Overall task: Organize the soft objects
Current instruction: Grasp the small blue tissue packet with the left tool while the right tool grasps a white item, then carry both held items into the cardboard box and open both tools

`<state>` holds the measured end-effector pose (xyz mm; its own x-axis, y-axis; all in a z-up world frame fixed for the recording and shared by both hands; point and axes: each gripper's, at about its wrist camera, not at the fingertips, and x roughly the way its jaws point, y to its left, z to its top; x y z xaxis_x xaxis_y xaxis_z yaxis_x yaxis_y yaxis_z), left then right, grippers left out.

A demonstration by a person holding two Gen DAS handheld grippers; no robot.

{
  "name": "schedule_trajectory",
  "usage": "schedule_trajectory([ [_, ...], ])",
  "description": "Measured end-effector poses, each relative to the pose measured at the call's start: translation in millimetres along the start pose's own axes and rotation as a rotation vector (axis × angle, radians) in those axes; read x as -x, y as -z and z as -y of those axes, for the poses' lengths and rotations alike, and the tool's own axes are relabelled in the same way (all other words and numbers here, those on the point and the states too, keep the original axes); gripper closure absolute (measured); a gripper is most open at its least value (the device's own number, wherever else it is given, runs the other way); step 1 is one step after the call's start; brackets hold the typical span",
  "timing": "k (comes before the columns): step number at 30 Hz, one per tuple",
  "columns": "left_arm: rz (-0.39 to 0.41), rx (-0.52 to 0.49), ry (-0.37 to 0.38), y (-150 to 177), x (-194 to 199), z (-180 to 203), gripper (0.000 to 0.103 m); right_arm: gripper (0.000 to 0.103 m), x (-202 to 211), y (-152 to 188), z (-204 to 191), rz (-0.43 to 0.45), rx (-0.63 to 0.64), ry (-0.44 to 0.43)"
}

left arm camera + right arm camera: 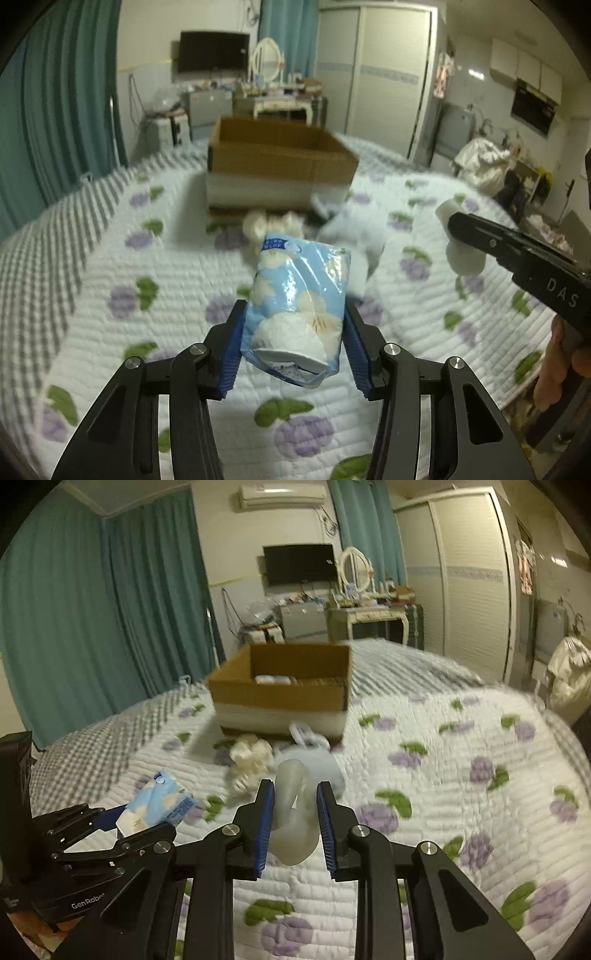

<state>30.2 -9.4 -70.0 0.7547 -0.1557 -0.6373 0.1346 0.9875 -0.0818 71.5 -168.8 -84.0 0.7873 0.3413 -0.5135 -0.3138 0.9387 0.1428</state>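
Tissue pack (299, 306): blue, clamped in left gripper (293, 347) above quilt (110, 258). Pale soft item (293, 812), shape unclear: pinched in right gripper (295, 827). Blurred soft things (251, 760) lie before cardboard box (280, 686); box contents mostly hidden.

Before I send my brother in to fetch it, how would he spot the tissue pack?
On the quilted bed printed with purple grapes, look in front of the open cardboard box. The tissue pack is clamped in the left gripper above the quilt. Unlike the pale plush items nearby, it is glossy blue plastic with cream flowers.
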Motion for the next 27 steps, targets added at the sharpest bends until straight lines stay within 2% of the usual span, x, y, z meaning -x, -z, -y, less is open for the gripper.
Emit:
schedule_trajectory([
  [6,0.091,-0.020,-0.009,-52.9,20.3,0.9,0.055,0.080,19.9,-59.6,-11.4,0.071,0.079,-0.045],
  [11,0.160,-0.038,-0.035,-110.7,11.4,-5.3,0.055,0.080,11.7,-123.4,-14.7,0.118,0.142,-0.067],
  [16,0.197,-0.063,-0.070,-153.9,-21.3,-8.6,0.054,0.080,-35.4,-176.1,-8.6,0.122,0.153,-0.088],
  [20,0.187,-0.071,-0.103,-183.9,-69.6,-14.6,0.054,0.080,-84.0,-200.7,-3.0,0.099,0.152,-0.082],
  [23,0.163,-0.073,-0.115,-195.0,-103.1,-17.3,0.055,0.080,-118.0,-206.9,4.5,0.095,0.151,-0.077],
  [27,0.133,-0.081,-0.139,-201.4,-149.9,-23.2,0.055,0.079,-173.1,-203.7,22.7,0.046,0.122,-0.069],
])
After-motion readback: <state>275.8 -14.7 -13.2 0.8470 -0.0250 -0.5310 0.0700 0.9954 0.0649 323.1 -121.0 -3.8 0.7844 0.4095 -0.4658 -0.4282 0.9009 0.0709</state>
